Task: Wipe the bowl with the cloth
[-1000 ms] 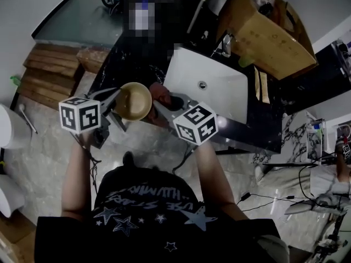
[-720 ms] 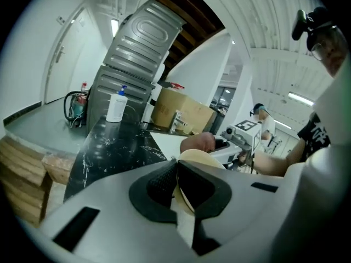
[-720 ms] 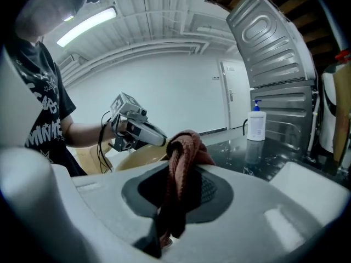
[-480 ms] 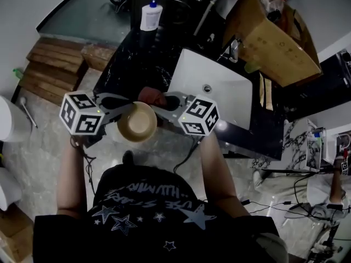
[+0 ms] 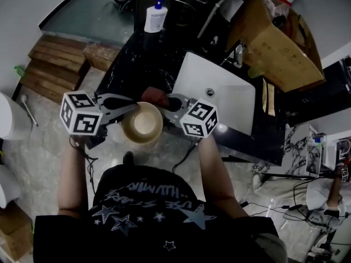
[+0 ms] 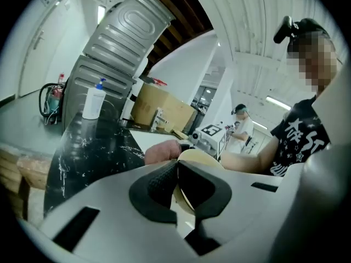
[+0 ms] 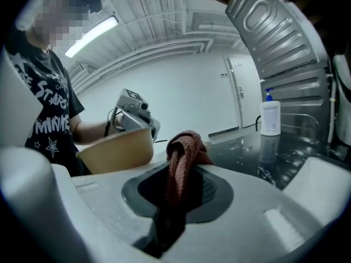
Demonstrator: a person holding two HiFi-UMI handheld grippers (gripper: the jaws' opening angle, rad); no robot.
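**Bowl in your left claw, cloth in your right**

Your left claw is clamped on the tan bowl. The thin edge of its rim is pinched between the two dark pads. The rest of the bowl hangs just past the claw's tips, with its hollow turned up toward your head camera.

Your right claw is closed on the reddish cloth. A bunched fold runs between the pads and bulges out beyond the tips.

The two claws point toward each other, left claw from one side and right claw from the other, with the bowl and the cloth between them. The cloth sits just ahead of your right claw's tips and close beside the bowl's far rim. I cannot tell whether cloth and bowl are touching.

You hold the bowl in the air at the near edge of the black marbled tabletop, not resting on it. The white sink lies beyond your right claw. A white pump bottle stands upright on the tabletop well beyond both claws. A cardboard box sits past the sink.
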